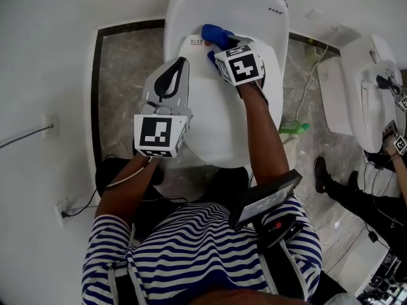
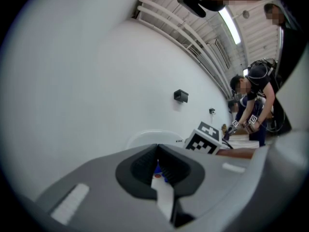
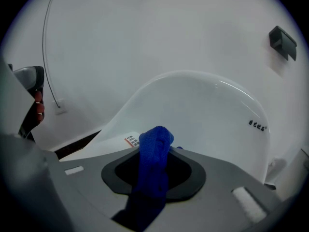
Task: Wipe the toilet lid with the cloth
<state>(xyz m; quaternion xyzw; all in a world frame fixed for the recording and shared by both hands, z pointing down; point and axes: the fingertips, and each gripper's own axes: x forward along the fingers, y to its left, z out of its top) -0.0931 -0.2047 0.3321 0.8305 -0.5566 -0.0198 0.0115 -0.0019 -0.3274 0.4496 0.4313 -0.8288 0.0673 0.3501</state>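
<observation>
Cloth [image 3: 153, 164], blue and bunched, is clamped between the fingers [image 3: 190, 173] of the right gripper [image 3: 154, 177]; a fold stands up above the fingertips and the rest hangs down between them. In the head view the cloth [image 1: 215, 35] rests at the rear edge of the toilet lid [image 1: 210, 122], just beside a small label [image 1: 194, 42] with red print, with the right gripper [image 1: 220, 45] pointing toward the white tank [image 1: 229, 5] behind.

The left gripper [image 2: 157, 150] has its fingers [image 2: 139, 172] pressed together at the tips with nothing between them; through the slit below the tips a sliver of white lid and a bit of blue show. In the head view the left gripper [image 1: 182, 64] hovers over the left side of the lid, near the right one but apart from it.

The lid is down on a white toilet that stands on a marbled floor [image 1: 121, 68]. To the right, well apart, is a second toilet [image 1: 356, 94], where another person's hand [image 1: 389, 146] holds marker-cube grippers. A green object [image 1: 294, 128] lies on the floor between the two toilets.
</observation>
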